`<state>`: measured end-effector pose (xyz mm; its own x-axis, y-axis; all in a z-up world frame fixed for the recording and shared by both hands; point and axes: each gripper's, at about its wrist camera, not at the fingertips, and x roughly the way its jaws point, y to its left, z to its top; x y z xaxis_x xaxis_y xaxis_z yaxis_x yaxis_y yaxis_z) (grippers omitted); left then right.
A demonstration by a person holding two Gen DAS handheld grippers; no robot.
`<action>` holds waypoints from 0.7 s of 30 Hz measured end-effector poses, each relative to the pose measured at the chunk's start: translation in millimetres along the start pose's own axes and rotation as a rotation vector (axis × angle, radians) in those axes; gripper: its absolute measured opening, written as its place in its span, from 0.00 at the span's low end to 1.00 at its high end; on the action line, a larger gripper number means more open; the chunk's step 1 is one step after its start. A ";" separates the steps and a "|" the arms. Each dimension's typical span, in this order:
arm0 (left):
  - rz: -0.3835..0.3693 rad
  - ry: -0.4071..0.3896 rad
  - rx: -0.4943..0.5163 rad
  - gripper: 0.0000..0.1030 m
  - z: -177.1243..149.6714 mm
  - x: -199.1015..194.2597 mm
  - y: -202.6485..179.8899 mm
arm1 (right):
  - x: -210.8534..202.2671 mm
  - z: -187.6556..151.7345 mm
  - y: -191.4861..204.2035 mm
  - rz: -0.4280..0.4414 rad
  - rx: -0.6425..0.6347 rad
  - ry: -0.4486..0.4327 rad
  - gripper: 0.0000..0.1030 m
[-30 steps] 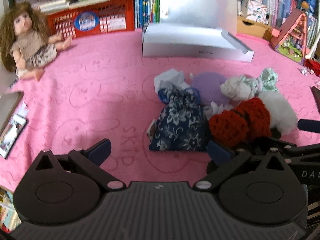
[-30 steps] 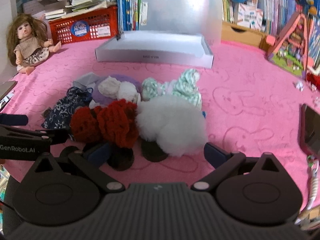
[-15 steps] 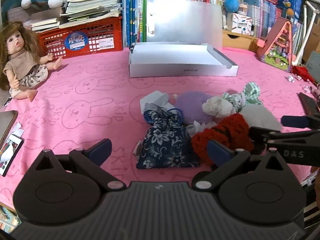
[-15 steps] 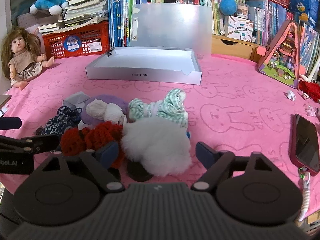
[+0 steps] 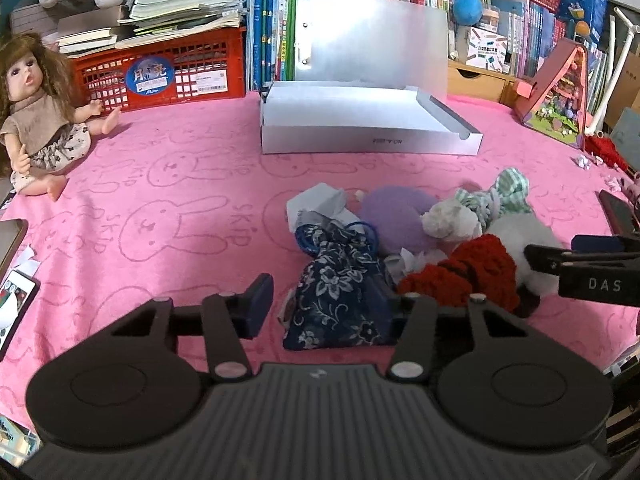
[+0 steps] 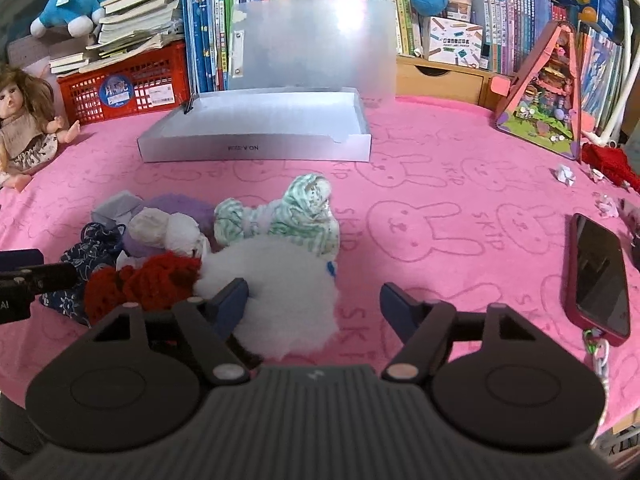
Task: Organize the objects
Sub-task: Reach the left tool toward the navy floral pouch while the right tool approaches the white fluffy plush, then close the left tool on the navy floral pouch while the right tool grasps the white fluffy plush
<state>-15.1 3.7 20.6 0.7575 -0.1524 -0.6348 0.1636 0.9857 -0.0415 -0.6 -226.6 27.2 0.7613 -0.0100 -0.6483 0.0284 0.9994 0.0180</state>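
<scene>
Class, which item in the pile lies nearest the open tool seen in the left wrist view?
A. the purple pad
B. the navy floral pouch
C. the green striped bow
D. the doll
B: the navy floral pouch lies between the open fingers of the left tool.

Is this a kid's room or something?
Probably a child's room or playroom: a doll sits on a pink bunny-print cloth, with packed bookshelves and a blue plush toy behind.
</scene>
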 end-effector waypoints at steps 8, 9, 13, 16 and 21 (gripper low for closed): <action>-0.026 0.007 -0.009 0.57 -0.1 15.5 -6.0 | 10.0 1.5 0.7 0.055 0.002 0.012 0.81; -0.029 0.008 -0.010 0.57 -0.6 17.1 -6.4 | 11.2 1.6 0.8 0.063 0.006 0.014 0.81; -0.027 0.003 -0.001 0.60 -2.7 20.6 -7.8 | 19.2 2.2 0.3 0.114 0.024 0.034 0.84; -0.036 0.005 -0.009 0.59 -2.9 20.7 -5.9 | 26.9 1.1 1.9 0.158 0.043 0.063 0.85; -0.033 -0.005 -0.008 0.60 -5.2 21.8 -6.8 | 29.7 -2.5 22.0 0.103 -0.051 0.039 0.87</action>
<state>-3.0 -6.0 3.0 0.7553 -0.1848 -0.6288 0.1835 0.9807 -0.0679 21.0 -204.8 6.5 0.7329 0.0935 -0.6739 -0.0827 0.9954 0.0482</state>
